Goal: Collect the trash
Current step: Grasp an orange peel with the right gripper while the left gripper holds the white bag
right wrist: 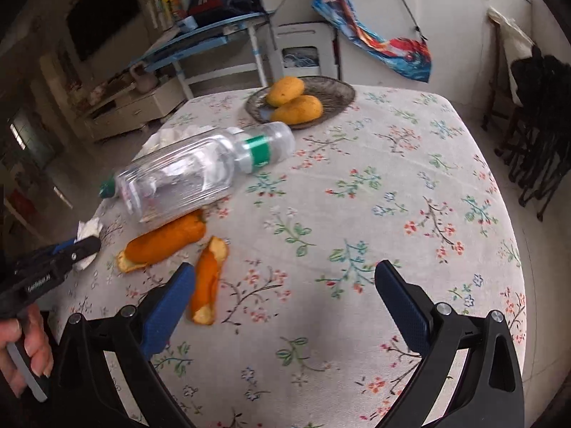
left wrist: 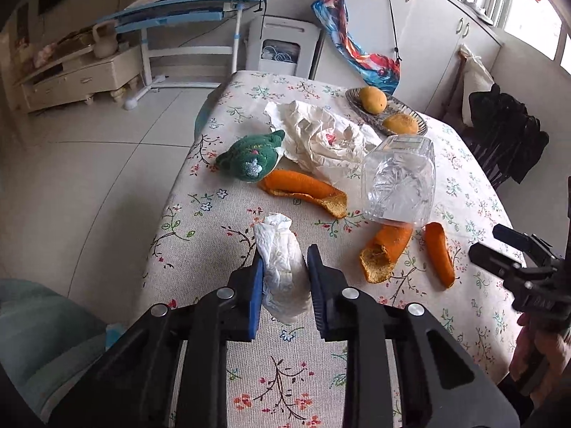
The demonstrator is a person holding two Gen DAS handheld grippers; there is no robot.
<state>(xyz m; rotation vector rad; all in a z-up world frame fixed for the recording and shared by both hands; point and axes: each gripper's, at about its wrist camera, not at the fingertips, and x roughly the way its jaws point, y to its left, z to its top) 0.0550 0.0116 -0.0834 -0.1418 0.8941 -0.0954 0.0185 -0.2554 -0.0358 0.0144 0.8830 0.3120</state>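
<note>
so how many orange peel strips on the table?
3: long peel beside the green pouch, curled peel at the bottle base, narrow peel right of it. More may hide under the bottle.

We see the plastic bottle (right wrist: 200, 171) hiding most of the crumpled paper (right wrist: 167, 137) behind it. The right gripper (left wrist: 499, 249) is cut off at the right edge, its fingers blurred.

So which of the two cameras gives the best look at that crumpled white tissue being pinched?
The left wrist view. There the crumpled tissue sits mid-frame, squeezed between the left gripper fingers, with its folds clear. In the right wrist view only a small white scrap of it shows at the far left edge, mostly hidden behind that gripper.
</note>
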